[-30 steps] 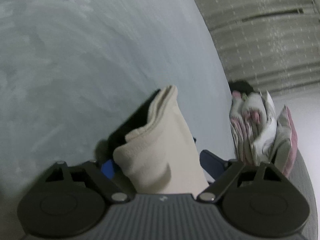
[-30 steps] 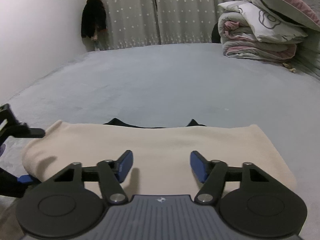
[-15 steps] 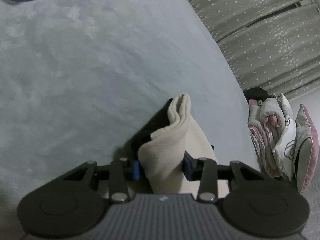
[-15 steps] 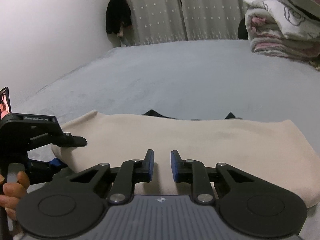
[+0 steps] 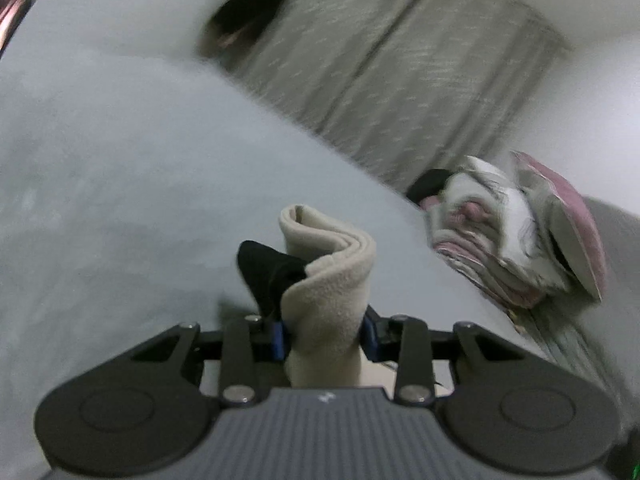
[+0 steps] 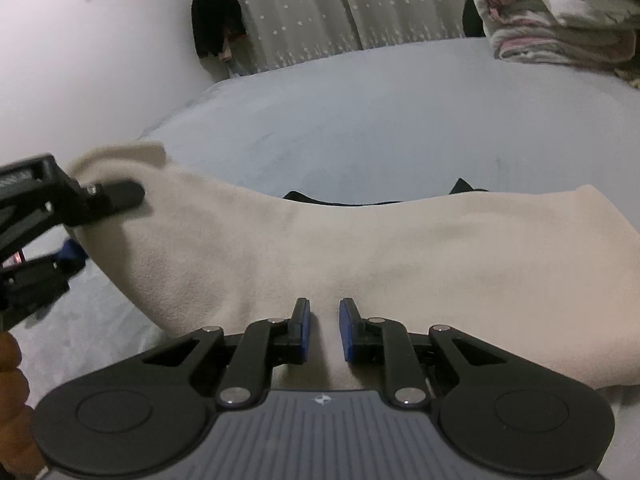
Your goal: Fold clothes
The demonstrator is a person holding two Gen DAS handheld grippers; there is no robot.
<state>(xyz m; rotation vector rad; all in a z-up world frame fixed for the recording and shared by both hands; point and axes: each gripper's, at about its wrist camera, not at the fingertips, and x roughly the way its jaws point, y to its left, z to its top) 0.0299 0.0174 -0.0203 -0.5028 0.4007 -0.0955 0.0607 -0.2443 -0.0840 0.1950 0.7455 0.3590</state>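
grey bedspread (image 6: 400, 112) carries the cream fleece garment (image 6: 360, 248); left gripper (image 5: 325, 330) jaws closing on its lifted end, right gripper (image 6: 324, 330) pinching the near edge. lift evenly.

Your left wrist view looks tilted along its fingers (image 5: 280, 336), close on the bunched beige garment (image 5: 328, 280), bed (image 5: 120, 200) beyond. Your right wrist view looks level across the same garment (image 6: 360, 240) toward the curtains (image 6: 320, 8). Both share the folded bedding (image 5: 500, 240).

No legible text or labels.
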